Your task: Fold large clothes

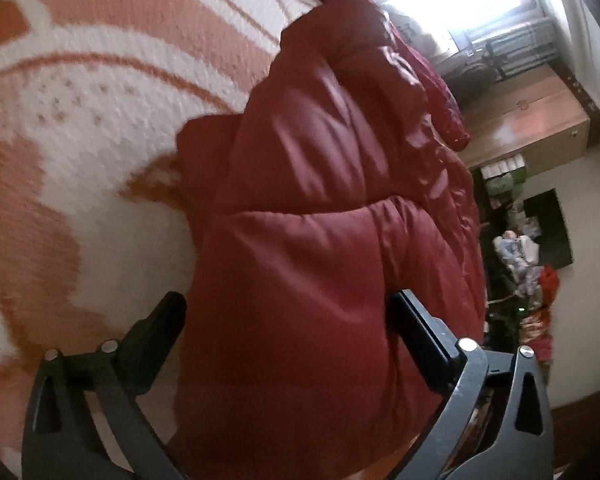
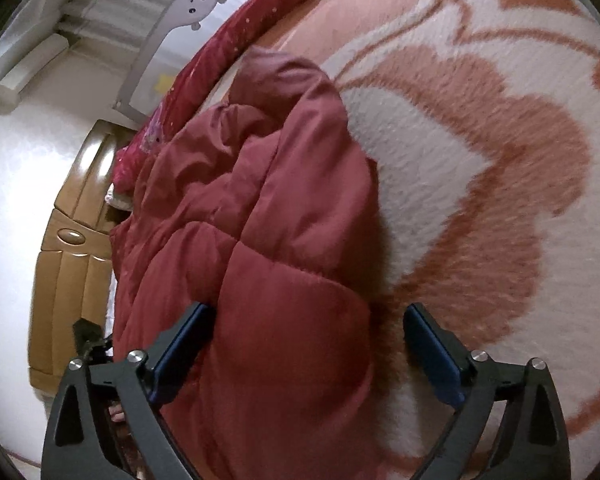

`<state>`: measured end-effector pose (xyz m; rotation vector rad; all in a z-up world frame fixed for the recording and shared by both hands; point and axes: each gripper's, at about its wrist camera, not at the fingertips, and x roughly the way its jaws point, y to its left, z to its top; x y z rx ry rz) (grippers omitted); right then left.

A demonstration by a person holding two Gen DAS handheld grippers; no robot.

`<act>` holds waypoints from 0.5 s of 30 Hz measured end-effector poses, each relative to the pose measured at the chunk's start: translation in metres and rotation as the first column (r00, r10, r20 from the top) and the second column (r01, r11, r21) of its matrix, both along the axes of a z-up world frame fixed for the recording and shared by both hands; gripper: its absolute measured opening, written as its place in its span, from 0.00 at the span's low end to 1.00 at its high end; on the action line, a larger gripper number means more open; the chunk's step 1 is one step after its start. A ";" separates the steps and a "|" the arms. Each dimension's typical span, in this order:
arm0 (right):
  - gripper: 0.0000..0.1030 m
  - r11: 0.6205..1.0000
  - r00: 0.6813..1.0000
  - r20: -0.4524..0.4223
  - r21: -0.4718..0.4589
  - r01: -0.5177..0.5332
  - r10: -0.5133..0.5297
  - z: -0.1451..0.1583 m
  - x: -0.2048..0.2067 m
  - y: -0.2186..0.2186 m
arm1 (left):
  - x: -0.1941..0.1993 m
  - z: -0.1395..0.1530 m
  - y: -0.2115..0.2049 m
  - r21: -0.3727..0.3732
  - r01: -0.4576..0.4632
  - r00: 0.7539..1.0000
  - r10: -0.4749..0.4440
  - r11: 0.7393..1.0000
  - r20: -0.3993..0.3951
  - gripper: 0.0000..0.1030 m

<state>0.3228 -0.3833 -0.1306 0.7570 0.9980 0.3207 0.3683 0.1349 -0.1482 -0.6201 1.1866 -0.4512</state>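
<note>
While we hover both wide claws, left claw | right claw | red puffer jacket between each claw's fingers, ungripped, stretching straight ahead.

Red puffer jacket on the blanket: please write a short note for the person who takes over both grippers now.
Left gripper: jaws wide open, the near end of the red puffer jacket sits between them, not clamped.
Right gripper: also wide open, astride the jacket's other near edge, no grip.
The jacket lies bunched in a thick bundle on the orange and white blanket.
Done: it looks partly folded.
Left: probably one more fold and flattening; judge after looking at the whole bundle.
</note>
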 end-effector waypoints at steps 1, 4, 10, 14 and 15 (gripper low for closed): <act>0.98 1.000 1.000 -0.007 0.017 -0.011 0.011 -0.002 0.004 0.002 | 0.001 -0.003 0.000 -0.020 0.002 1.000 -0.002 1.000 -0.011 1.00; 0.96 0.999 0.999 -0.023 0.042 -0.026 0.027 -0.006 0.012 0.006 | 0.002 -0.008 -0.003 -0.069 -0.001 1.000 0.000 0.998 -0.019 1.00; 0.68 0.994 0.996 -0.036 0.077 -0.078 0.081 -0.005 0.017 0.021 | -0.006 0.006 -0.011 -0.038 0.043 0.998 -0.041 0.998 0.054 0.77; 0.48 0.990 0.996 -0.031 0.120 -0.077 0.082 0.000 0.010 0.019 | -0.007 0.020 -0.013 -0.026 0.071 0.995 -0.069 0.997 0.068 0.58; 0.46 0.990 0.996 -0.031 0.119 -0.074 0.078 0.002 0.008 0.019 | -0.008 0.024 -0.013 -0.023 0.076 0.995 -0.074 0.997 0.073 0.57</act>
